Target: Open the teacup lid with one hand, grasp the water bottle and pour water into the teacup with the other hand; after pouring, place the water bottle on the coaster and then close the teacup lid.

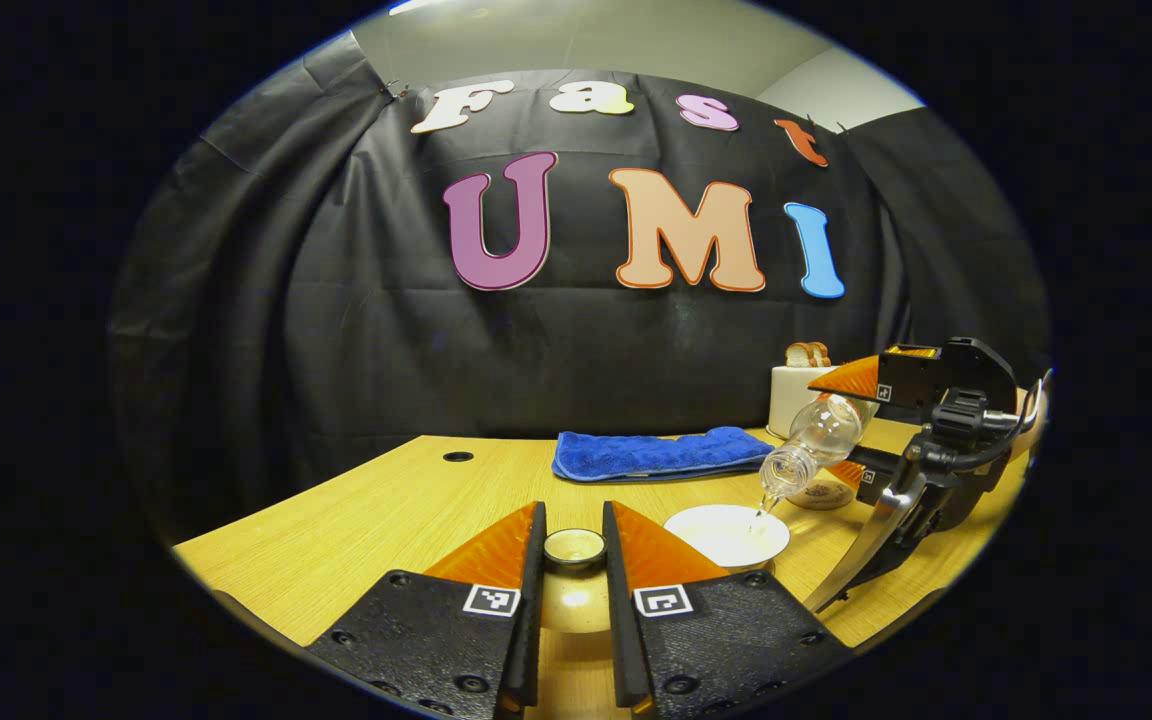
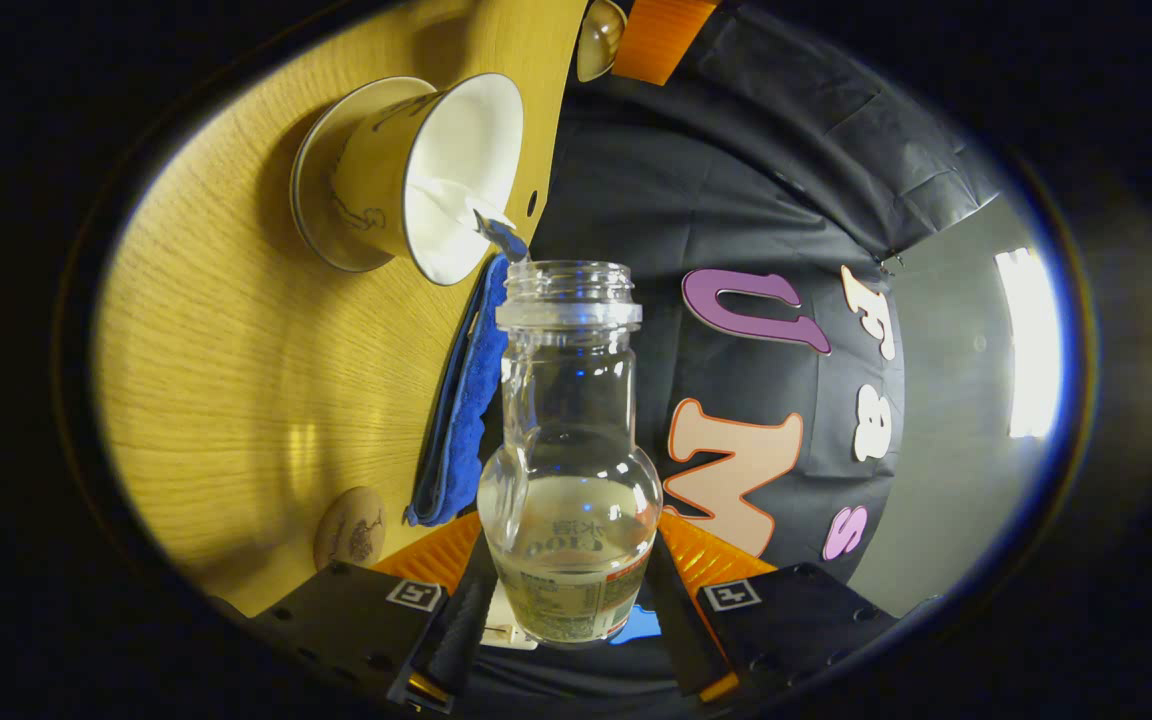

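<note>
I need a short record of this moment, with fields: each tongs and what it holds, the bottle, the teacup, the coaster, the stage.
left tongs: shut on the teacup lid, held off the cup
right tongs: shut on the water bottle
water bottle: uncapped, tilted, a thin stream runs from its mouth
teacup: open, white inside, stands on its saucer on the wooden table, receiving the water
coaster: bare, on the table near the blue cloth
stage: pouring; bottle not yet on the coaster, lid not yet back
</note>
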A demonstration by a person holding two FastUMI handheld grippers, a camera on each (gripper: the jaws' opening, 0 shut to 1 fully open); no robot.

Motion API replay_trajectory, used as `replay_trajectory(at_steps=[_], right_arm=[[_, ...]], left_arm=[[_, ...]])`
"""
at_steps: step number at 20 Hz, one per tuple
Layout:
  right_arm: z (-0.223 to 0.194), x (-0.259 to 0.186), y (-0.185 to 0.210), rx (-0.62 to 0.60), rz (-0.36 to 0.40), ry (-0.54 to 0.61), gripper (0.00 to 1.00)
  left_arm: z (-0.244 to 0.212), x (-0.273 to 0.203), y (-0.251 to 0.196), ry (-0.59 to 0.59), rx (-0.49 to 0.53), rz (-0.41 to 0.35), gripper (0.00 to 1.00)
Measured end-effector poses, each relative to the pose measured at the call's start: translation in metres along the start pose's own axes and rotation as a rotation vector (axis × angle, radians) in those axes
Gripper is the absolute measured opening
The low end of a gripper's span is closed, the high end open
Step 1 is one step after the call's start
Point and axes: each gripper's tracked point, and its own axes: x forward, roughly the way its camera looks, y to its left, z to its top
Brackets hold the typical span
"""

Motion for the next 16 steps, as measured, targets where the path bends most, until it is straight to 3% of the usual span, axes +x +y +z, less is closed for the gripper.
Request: replay_trajectory(at_steps=[7, 15, 16], right_arm=[[0.0, 0.001, -0.033, -0.056, -0.121, -0.028, 0.78], [0.003, 0.003, -0.052, -0.153, -0.199, -0.048, 0.77], [0.004, 0.002, -0.054, -0.165, -0.205, -0.049, 0.8]], left_arm=[[0.001, 0.0, 0.0, 0.0, 0.0, 0.0, 0.27], [0.002, 0.0, 0.001, 0.001, 0.0, 0.002, 0.27], [0.001, -0.001, 0.001, 0.001, 0.0, 0.003, 0.27]])
